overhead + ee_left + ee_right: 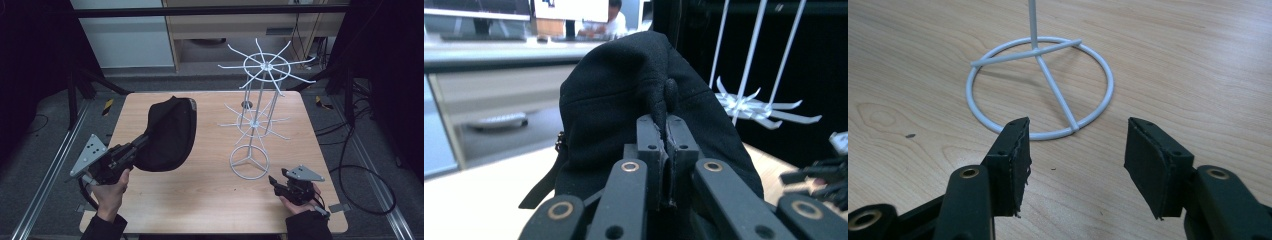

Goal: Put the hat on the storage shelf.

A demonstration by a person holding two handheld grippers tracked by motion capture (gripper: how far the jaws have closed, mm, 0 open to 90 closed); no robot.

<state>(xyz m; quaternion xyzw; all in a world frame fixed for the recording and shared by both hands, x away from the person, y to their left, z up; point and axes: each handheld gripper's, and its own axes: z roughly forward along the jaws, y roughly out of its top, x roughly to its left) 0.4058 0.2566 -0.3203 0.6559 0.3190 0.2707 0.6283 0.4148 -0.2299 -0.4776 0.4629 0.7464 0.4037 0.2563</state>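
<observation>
Standing by the table, I see the left gripper (131, 149) clamped on a fold of a black cap (167, 132), holding it up off the wooden table (200, 200); in the left gripper view the jaws are pressed together with a ridge of dark fabric (663, 107) pinched between them. The cap hangs over the left half of the table, crown swelling away from the hand. The right gripper (274, 181) rests low near the front right edge, jaws spread wide and holding nothing, aimed at the ring base (1040, 87) of a white wire rack (257, 100), which stands just ahead of it.

What matters, I judge, is that the rack lies to the right of the cap and a little farther back, its pole upright and its two tiers of radiating prongs (267, 65) sticking outward, the upper tier standing higher than the cap. If the cap is meant for a prong, it would have to travel rightward and upward. The left hand carries it; the right is nearer the rack's foot and could steady it.

The cap's brim and any strap are hard to make out, black on black. The rack's pole is cut off at the top of the right gripper view.
</observation>
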